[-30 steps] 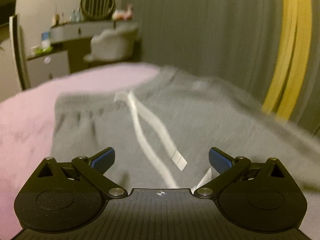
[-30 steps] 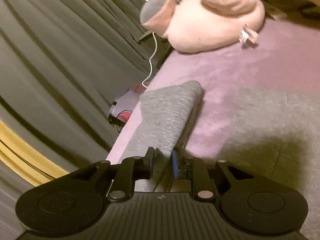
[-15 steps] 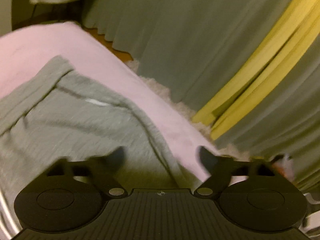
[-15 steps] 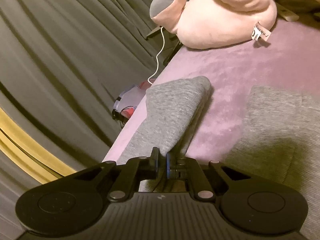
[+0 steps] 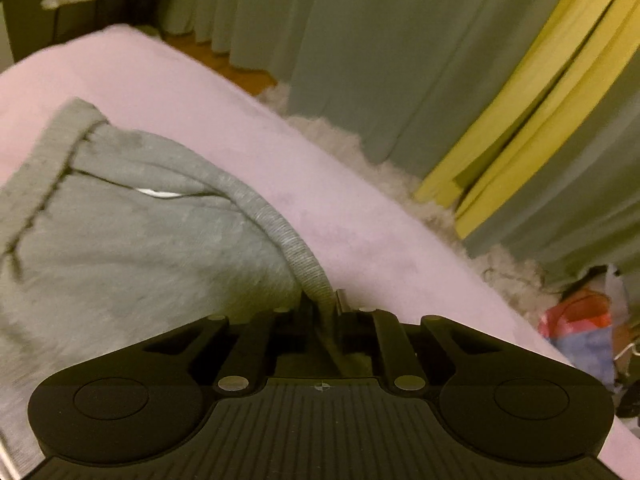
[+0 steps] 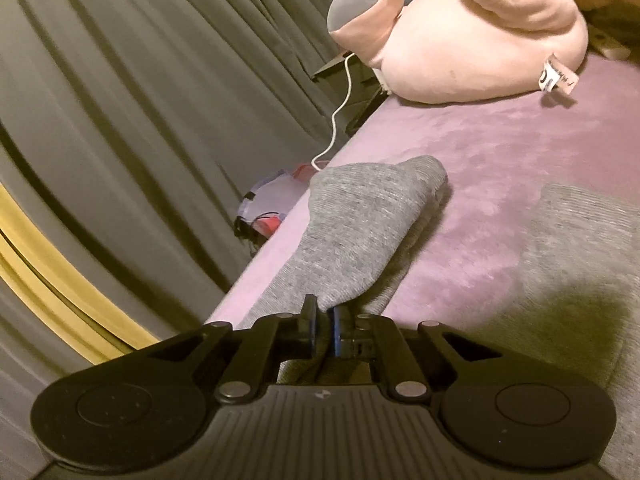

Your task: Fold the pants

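Observation:
Grey sweatpants (image 5: 132, 248) lie on a pink bed cover (image 5: 344, 208). In the left wrist view my left gripper (image 5: 323, 300) is shut on the pants' side edge near the waistband, which rises in a ridge into the jaws. In the right wrist view my right gripper (image 6: 325, 314) is shut on the edge of one grey pant leg (image 6: 360, 232), lifted slightly near the bed's left edge. The other leg (image 6: 580, 264) lies flat at the right.
Grey and yellow curtains (image 5: 460, 80) hang close beside the bed. A pink plush toy (image 6: 472, 36) sits at the far end. A white cable (image 6: 340, 120) and clutter (image 6: 272, 208) lie on the floor by the bed edge. A white fluffy rug (image 5: 360, 148) lies below.
My left gripper swung right from the waistband drawstring to the pants' side edge and shut on it. My right gripper closed fully on the pant leg and lifted it slightly.

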The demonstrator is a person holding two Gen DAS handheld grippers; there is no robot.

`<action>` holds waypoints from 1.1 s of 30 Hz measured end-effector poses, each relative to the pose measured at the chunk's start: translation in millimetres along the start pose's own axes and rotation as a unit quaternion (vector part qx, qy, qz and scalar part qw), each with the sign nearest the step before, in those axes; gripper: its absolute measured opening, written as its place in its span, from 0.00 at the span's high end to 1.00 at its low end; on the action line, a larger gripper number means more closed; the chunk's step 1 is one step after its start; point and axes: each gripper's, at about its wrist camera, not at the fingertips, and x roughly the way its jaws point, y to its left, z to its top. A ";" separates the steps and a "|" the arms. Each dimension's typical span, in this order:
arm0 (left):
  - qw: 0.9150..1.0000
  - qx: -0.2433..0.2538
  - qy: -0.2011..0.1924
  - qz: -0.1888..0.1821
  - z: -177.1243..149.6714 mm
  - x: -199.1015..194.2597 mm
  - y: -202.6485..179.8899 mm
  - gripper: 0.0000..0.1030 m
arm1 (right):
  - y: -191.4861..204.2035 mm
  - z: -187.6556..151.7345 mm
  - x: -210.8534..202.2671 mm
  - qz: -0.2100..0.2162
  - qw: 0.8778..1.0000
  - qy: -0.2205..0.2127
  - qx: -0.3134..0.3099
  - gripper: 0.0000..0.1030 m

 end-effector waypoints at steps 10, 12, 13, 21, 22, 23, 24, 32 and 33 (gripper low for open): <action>0.986 0.029 -0.102 -0.125 -43.9 -170.2 44.9 0.89 | 2.1 37.7 -77.2 0.000 0.999 -0.049 0.000 0.95; 0.984 0.024 -0.103 -0.146 -67.2 -198.5 66.4 0.89 | -11.6 42.8 -89.4 -0.014 0.999 -0.038 0.025 0.95; 0.983 0.031 -0.105 -0.149 -81.8 -209.8 76.5 0.89 | -20.0 44.8 -97.9 -0.008 0.998 -0.032 0.048 0.95; 0.994 0.040 -0.018 -0.101 -184.4 -217.3 168.9 0.88 | -76.3 34.5 -188.2 -0.061 0.998 -0.015 -0.028 0.95; 0.995 0.038 -0.008 -0.090 -188.6 -211.5 173.9 0.88 | -83.4 32.5 -193.1 -0.074 0.997 -0.001 -0.038 0.95; 0.996 0.034 0.001 -0.086 -193.5 -206.7 179.4 0.87 | -90.0 30.0 -195.3 -0.084 0.996 0.013 -0.041 0.95; 0.996 0.028 0.010 -0.080 -196.3 -203.0 182.2 0.84 | -94.4 27.6 -195.4 -0.097 0.994 0.029 -0.044 0.95; 0.996 -0.081 -0.032 -0.038 -173.8 -170.1 217.0 0.26 | -118.1 17.5 -172.0 -0.077 0.991 0.109 0.015 0.52; 0.994 -0.100 -0.028 -0.042 -172.5 -165.0 223.2 0.25 | -121.0 14.7 -173.5 -0.068 0.991 0.111 0.030 0.51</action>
